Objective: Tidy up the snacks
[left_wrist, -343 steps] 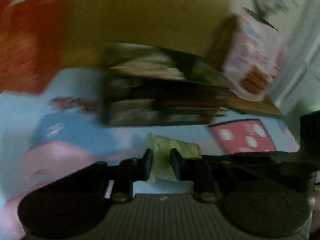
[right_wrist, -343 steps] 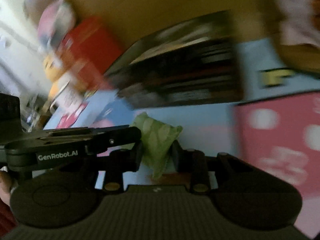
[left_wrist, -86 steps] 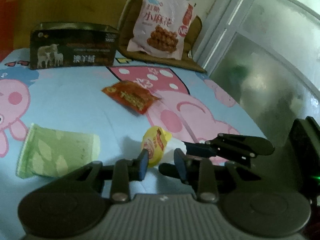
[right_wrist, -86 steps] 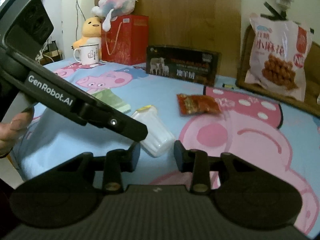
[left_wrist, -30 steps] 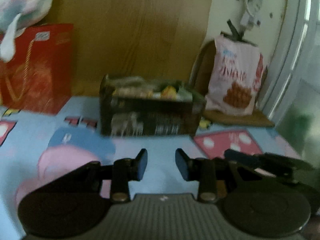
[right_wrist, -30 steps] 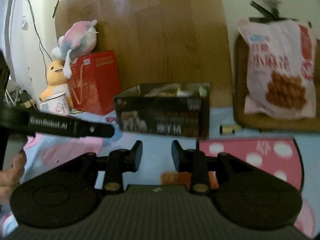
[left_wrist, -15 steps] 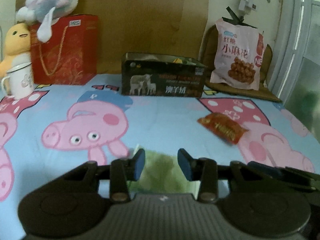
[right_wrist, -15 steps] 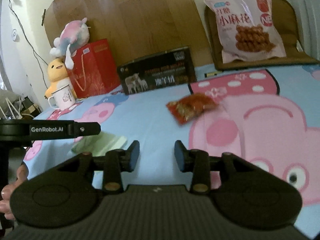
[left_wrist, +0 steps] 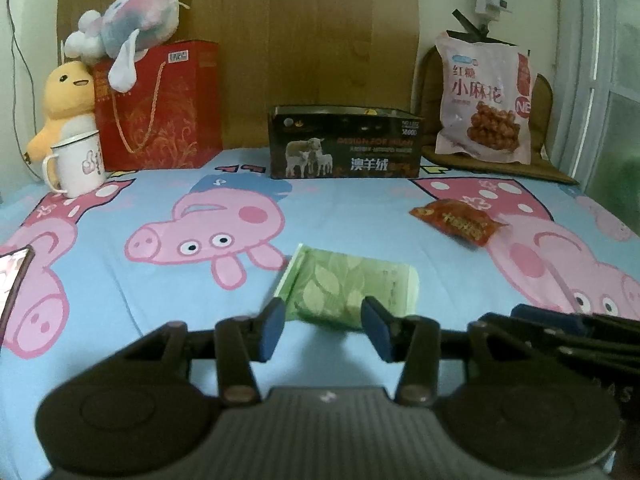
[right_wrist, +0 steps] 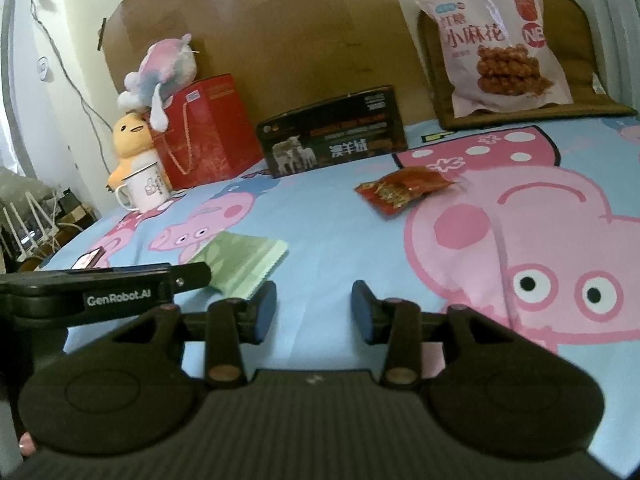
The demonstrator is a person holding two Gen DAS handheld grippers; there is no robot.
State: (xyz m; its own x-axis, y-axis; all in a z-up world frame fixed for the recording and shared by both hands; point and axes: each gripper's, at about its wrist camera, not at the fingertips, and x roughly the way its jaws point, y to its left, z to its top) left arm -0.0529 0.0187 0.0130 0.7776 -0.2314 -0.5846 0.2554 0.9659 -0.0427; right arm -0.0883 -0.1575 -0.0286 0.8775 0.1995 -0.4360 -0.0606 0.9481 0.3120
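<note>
A green leaf-patterned snack packet (left_wrist: 352, 284) lies flat on the cartoon-pig bedsheet (left_wrist: 120, 280), just beyond my open, empty left gripper (left_wrist: 323, 330). It also shows in the right wrist view (right_wrist: 240, 260), left of my open, empty right gripper (right_wrist: 313, 312). A red snack packet (left_wrist: 456, 220) lies further right; in the right wrist view the red packet (right_wrist: 404, 190) sits ahead. A dark open box (left_wrist: 344, 146) with snacks inside stands at the back, also seen in the right wrist view (right_wrist: 332, 140).
A red gift bag (left_wrist: 160, 116) with plush toys (left_wrist: 128, 44) and a white mug (left_wrist: 78, 164) stand at the back left. A large pink snack bag (left_wrist: 486, 96) leans on a brown cushion at the back right. A phone (left_wrist: 12, 276) lies at the left edge.
Both grippers have pulled back from the box and lowered toward the sheet, jaws wider open. The green packet now lies just ahead of the left gripper.
</note>
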